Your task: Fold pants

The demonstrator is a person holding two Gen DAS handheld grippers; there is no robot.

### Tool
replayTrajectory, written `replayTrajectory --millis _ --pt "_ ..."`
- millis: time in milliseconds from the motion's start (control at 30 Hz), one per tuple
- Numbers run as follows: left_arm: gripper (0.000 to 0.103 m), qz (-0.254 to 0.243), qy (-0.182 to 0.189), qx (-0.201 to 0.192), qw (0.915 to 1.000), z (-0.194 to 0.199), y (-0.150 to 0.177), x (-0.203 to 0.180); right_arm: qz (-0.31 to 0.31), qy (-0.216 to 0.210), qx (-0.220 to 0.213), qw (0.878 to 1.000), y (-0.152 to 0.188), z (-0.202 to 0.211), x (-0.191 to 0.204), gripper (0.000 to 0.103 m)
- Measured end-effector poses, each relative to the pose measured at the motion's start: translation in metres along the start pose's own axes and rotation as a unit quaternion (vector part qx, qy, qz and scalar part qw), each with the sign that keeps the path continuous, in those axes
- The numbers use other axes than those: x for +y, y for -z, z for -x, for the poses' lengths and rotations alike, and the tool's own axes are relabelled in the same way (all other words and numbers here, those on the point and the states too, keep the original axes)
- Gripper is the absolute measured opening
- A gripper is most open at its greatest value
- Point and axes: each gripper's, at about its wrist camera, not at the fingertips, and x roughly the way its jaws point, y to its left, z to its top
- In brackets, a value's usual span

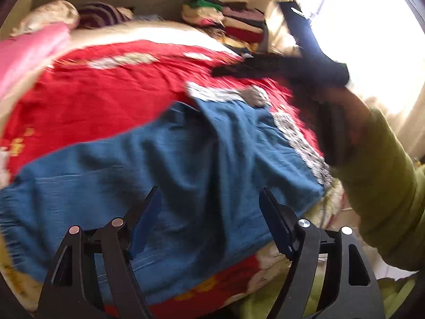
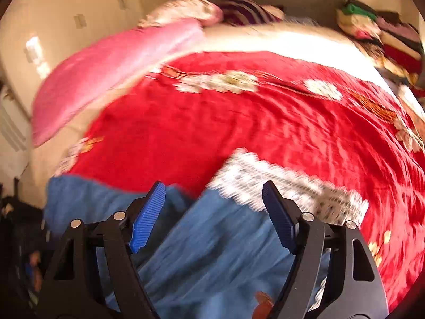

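Observation:
Blue pants [image 1: 164,159] lie spread across a red floral bedspread [image 1: 106,90], with a black-and-white patterned waistband [image 1: 300,138] at the right. My left gripper [image 1: 209,196] hovers open over the pants' lower part, holding nothing. In the right wrist view the pants [image 2: 212,239] and the patterned band [image 2: 279,186] lie just below my right gripper [image 2: 213,191], which is open and empty. The right gripper also shows in the left wrist view [image 1: 265,65], held by a hand in a green sleeve above the bed's right side. Both views are motion-blurred.
A pink pillow [image 2: 111,69] lies at the bed's far left. Stacked folded clothes [image 1: 233,24] sit at the far right corner. A bright window [image 1: 366,40] is at the right. A striped cushion [image 1: 101,13] rests by the headboard.

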Motion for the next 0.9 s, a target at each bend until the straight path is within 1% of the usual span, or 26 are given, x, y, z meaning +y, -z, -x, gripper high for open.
replayTrajectory --millis 33,67,100,133,233,267,333,367,400,433,467,500,533,633,733,800,867,900 --pt "0.058 -0.002 0.005 0.008 0.9999 -0.008 0.0 -0.004 0.0 0.0 0.01 1.0 -0.007 -0.012 -0.003 0.069" --pt "0.054 -0.006 0.01 0.018 0.9998 -0.018 0.0 -0.007 0.003 0.008 0.017 1.0 -0.01 -0.02 -0.005 0.069" --pt "0.047 -0.006 0.01 0.025 0.9996 -0.025 0.0 -0.008 0.009 0.017 0.025 1.0 -0.013 -0.03 -0.005 0.069" --pt "0.044 -0.004 0.014 0.032 0.9994 -0.031 0.0 -0.009 0.016 0.02 0.036 0.999 -0.016 -0.042 -0.003 0.069" --pt "0.043 0.005 0.018 0.052 0.9985 -0.054 0.001 -0.009 0.021 0.032 0.06 0.998 -0.021 -0.069 -0.004 0.069" --pt "0.043 0.005 0.016 0.053 0.9984 -0.057 0.001 -0.009 0.02 0.046 0.067 0.996 -0.021 -0.078 -0.004 0.069" --pt "0.043 0.001 0.01 0.054 0.9985 -0.063 0.002 -0.01 0.023 0.057 0.072 0.995 -0.021 -0.09 -0.005 0.068" --pt "0.043 -0.003 0.007 0.051 0.9987 -0.065 0.004 -0.013 0.022 0.061 0.075 0.995 -0.019 -0.096 -0.008 0.057" --pt "0.041 -0.007 0.003 0.05 0.9987 -0.066 0.003 -0.014 0.021 0.061 0.077 0.995 -0.018 -0.1 -0.011 0.044" --pt "0.033 -0.01 -0.001 0.047 0.9988 -0.066 0.003 -0.015 0.019 0.058 0.08 0.995 -0.016 -0.103 -0.014 0.024" --pt "0.029 -0.01 -0.003 0.045 0.9989 -0.065 0.002 -0.014 0.016 0.055 0.074 0.996 -0.014 -0.102 -0.019 0.017" --pt "0.027 -0.007 0.0 0.045 0.999 -0.064 0.002 -0.013 0.009 0.047 0.064 0.997 -0.013 -0.097 -0.024 0.012" --pt "0.027 -0.004 0.003 0.043 0.999 -0.063 0.003 -0.011 0.0 0.04 0.054 0.998 -0.012 -0.089 -0.027 0.007" --pt "0.027 -0.01 0.001 0.036 0.9993 -0.06 0.005 -0.013 -0.015 0.04 0.005 0.999 -0.003 -0.047 -0.04 0.006" --pt "0.028 -0.014 -0.001 0.027 0.9995 -0.06 0.004 -0.012 -0.038 0.03 -0.026 0.998 0.007 -0.011 -0.053 0.006" --pt "0.027 -0.017 -0.004 0.022 0.9996 -0.057 0.005 -0.014 -0.055 0.03 -0.047 0.997 0.02 0.02 -0.064 0.006" --pt "0.026 -0.027 -0.014 0.015 0.9994 -0.054 0.004 -0.016 -0.071 0.033 -0.065 0.995 0.036 0.049 -0.074 0.006" --pt "0.013 -0.032 -0.016 0.01 0.9993 -0.051 0.004 -0.016 -0.079 0.033 -0.071 0.994 0.044 0.061 -0.078 0.006"
